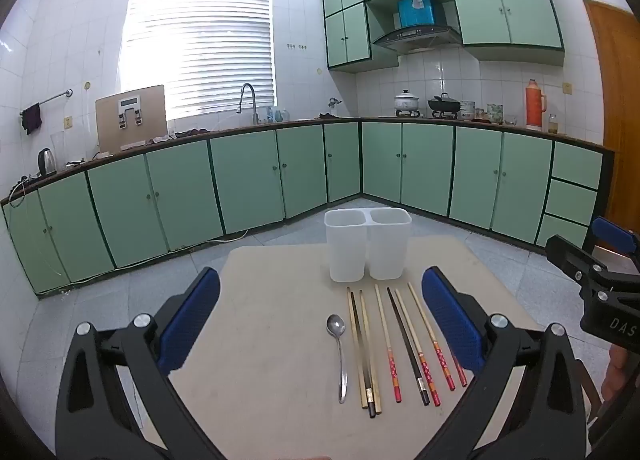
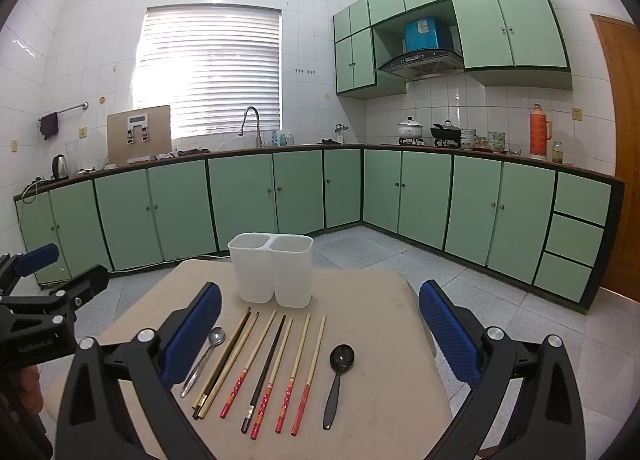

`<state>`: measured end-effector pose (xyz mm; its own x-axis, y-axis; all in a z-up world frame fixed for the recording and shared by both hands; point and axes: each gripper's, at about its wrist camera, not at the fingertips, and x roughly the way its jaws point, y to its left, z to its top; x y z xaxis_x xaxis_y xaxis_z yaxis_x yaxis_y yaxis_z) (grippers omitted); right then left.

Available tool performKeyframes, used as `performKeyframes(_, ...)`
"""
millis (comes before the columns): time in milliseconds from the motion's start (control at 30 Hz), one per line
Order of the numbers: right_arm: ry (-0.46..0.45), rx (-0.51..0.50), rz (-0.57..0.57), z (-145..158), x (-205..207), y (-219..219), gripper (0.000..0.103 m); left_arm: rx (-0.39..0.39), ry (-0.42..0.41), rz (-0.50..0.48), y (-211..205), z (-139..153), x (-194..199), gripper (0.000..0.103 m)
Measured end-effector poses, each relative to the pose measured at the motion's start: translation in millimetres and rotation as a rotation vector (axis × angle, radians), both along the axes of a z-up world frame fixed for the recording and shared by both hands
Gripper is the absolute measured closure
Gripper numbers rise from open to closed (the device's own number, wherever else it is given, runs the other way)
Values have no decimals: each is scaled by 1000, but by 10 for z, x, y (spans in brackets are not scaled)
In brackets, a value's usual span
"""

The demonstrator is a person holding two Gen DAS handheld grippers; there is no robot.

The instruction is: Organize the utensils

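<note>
left gripper (image 1: 320,316) jaws apart, holding nothing | metal spoon (image 2: 204,360) at left of table (image 2: 384,400) | chopsticks (image 2: 264,368) in a row in front of white two-cup holder (image 2: 272,268) | black spoon (image 2: 338,376) at right | right gripper (image 2: 320,324) jaws apart, holding nothing

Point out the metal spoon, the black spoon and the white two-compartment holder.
metal spoon (image 1: 335,325): left wrist view, on its bowl.
black spoon (image 2: 342,356): right wrist view, on its bowl.
white two-compartment holder (image 2: 294,280): right wrist view, on the front wall of its right compartment.
</note>
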<state>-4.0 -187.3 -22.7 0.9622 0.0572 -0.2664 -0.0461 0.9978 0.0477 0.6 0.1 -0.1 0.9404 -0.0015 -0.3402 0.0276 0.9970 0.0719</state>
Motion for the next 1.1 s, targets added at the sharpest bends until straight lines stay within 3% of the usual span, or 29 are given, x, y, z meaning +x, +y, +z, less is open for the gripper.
performKeyframes(1100,-3,3,-1,-2,-4,1,6,-2,-19,8,37,-26,-23,5)
